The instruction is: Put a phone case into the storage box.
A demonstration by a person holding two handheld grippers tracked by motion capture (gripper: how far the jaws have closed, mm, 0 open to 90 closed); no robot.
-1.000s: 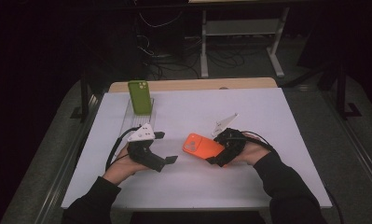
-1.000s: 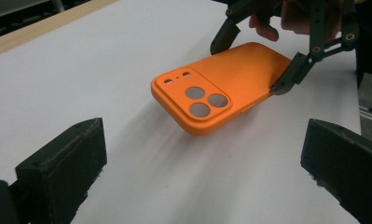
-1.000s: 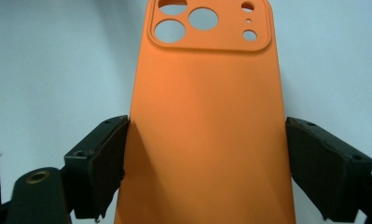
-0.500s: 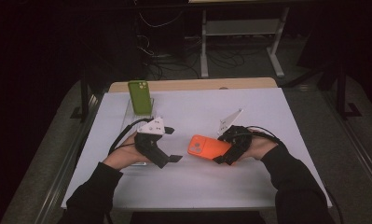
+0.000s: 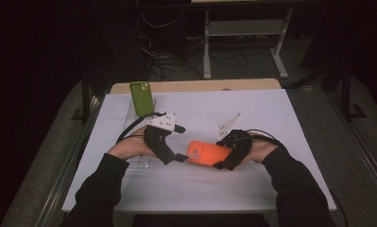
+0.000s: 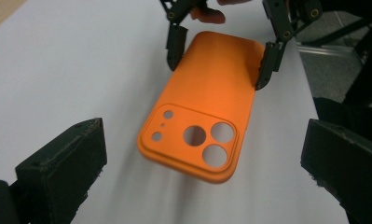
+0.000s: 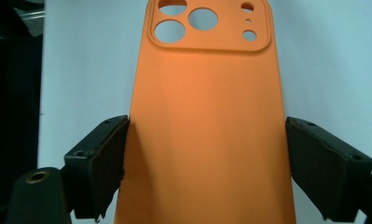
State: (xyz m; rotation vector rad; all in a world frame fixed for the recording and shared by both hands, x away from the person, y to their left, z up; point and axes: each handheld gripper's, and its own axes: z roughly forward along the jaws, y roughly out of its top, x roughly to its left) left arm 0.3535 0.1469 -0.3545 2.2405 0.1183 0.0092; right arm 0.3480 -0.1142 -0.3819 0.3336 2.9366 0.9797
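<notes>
We have the orange phone case [image 5: 208,153] near the middle of the white desk [image 5: 280,118], and everything else we place from it. Our right gripper [image 5: 222,158] has it by the plain end: in the right gripper view the case [image 7: 207,121] sits between the two black jaws, the left one against its edge and the right one just beside the other edge, so the jaws are clamped across its width. In the left gripper view those jaws pinch the far end of the case [image 6: 207,107] while the camera-cutout end points toward us. Our left gripper [image 5: 179,157] comes right up to that cutout end, jaws spread wide apart with the case between and ahead of them, not touching it. Behind the case, toward the far edge of the desk, a green phone case [image 5: 142,98] stands propped upright on a clear stand [image 5: 138,161]
</notes>
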